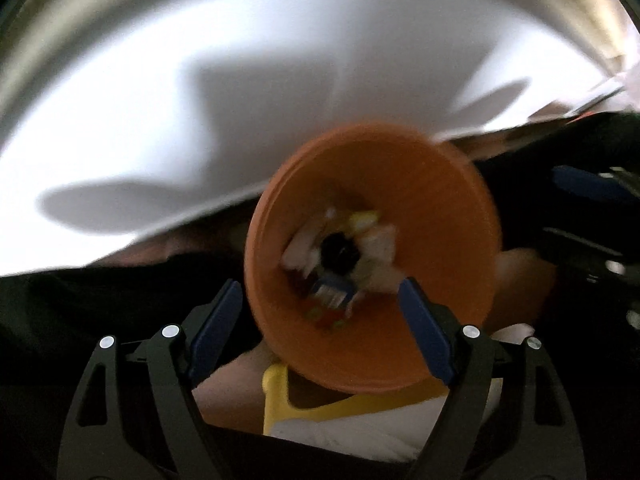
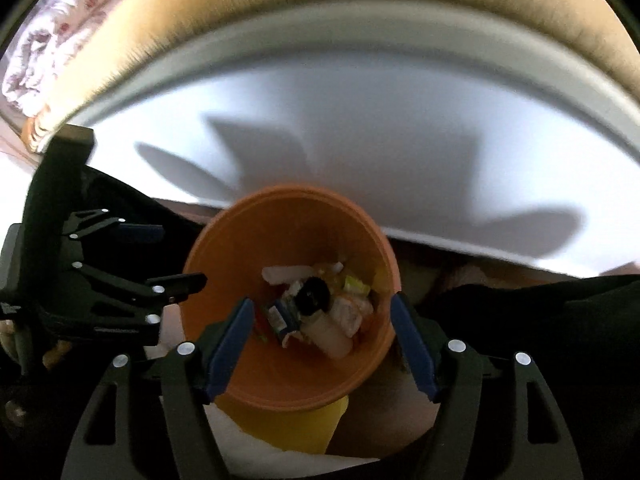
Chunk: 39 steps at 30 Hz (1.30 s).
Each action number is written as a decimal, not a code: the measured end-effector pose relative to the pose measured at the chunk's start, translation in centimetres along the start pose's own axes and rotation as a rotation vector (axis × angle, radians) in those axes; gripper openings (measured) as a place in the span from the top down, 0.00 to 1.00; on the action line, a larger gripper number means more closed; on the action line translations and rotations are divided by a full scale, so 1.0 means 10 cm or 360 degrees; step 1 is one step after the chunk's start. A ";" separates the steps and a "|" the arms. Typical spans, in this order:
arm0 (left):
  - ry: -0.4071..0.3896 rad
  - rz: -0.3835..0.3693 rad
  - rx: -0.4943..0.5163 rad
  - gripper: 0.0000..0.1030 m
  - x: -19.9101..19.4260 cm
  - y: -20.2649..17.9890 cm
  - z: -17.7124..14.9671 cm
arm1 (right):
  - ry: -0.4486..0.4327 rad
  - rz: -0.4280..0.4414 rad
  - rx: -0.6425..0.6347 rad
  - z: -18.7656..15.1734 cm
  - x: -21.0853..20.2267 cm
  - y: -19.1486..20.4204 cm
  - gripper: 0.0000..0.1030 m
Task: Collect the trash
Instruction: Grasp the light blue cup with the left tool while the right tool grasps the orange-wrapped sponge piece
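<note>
An orange bin (image 1: 448, 280) sits below the near edge of a white table (image 1: 200, 140). It also shows in the right wrist view (image 2: 224, 276). Inside lie mixed scraps of trash (image 2: 316, 312): white wrappers, a black round cap, a blue-and-white packet, yellow bits; they look blurred in the left wrist view (image 1: 340, 256). My left gripper (image 1: 320, 324) is open and empty over the bin's near rim. My right gripper (image 2: 322, 344) is open and empty above the bin's mouth. The left gripper (image 2: 152, 256) also shows at the left of the right wrist view.
A yellow object (image 2: 288, 424) sits under the bin's near side on white material (image 1: 360, 428). Dark fabric (image 2: 540, 320) lies to the right of the bin. A beige wall (image 2: 320, 8) rises beyond the table, with floral cloth (image 2: 52, 40) at far left.
</note>
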<state>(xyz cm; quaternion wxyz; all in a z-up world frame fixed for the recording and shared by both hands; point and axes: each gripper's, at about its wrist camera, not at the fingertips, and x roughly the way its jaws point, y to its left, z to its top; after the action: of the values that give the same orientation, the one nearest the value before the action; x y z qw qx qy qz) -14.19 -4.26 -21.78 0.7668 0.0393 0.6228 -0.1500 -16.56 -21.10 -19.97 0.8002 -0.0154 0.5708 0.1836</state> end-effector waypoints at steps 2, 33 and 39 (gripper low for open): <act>-0.0141 0.0001 0.0085 0.24 -0.27 -0.10 0.01 | -0.0099 0.0001 -0.0004 0.06 -0.18 -0.04 0.27; -0.0466 0.0278 0.0021 0.12 -0.66 -0.06 3.35 | -0.0693 0.0193 0.0308 0.18 -0.64 -0.68 0.15; -0.0491 0.0290 -0.0020 0.43 -0.51 -0.05 3.44 | -0.0674 0.0202 0.0335 0.18 -0.59 -0.71 0.15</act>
<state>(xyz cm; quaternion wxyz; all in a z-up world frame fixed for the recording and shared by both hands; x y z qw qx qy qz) 17.18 -12.29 -9.19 0.8639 0.0674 0.4926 -0.0802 -14.37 -28.87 -15.27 0.8860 0.1429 0.4061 0.1720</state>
